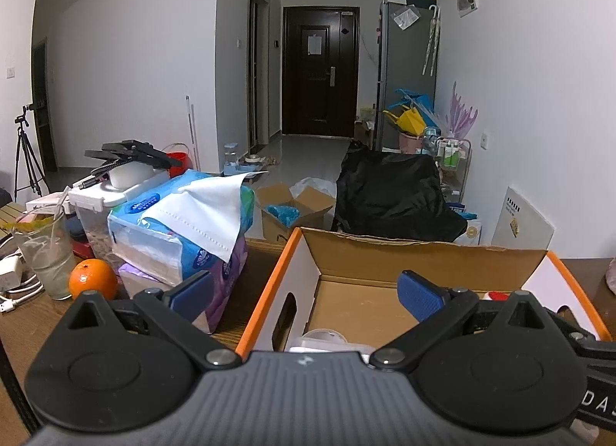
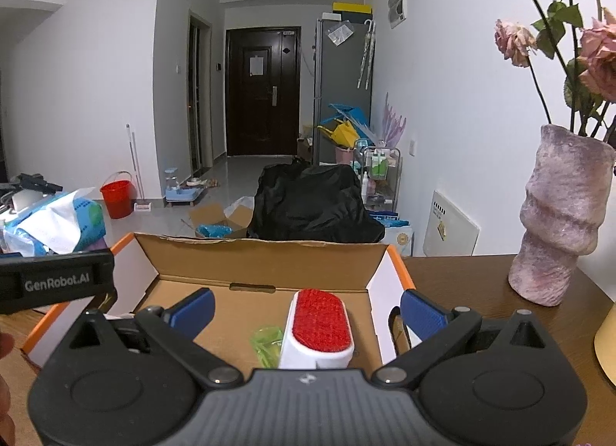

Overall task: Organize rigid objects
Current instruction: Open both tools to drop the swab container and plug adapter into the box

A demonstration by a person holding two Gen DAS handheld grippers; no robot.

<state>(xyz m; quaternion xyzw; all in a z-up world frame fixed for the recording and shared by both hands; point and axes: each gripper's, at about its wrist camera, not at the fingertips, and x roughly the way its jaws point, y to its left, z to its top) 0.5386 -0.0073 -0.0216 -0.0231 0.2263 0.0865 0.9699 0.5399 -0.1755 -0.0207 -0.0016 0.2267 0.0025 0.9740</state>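
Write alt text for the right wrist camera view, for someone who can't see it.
The right gripper, jaws wide open, hangs over an open cardboard box on a wooden table, with a red-faced white brush lying inside between its blue fingers. A green plastic item lies beside the brush, and a pink vase of wilted roses stands at right.

On my left claw's black body, seen from my right wrist, I read "GenRobot.AI" in pale letters. From my left wrist, a black strap at the right edge shows "DAS", cut off there. The print on the tissue pack and the white board is too small to read.
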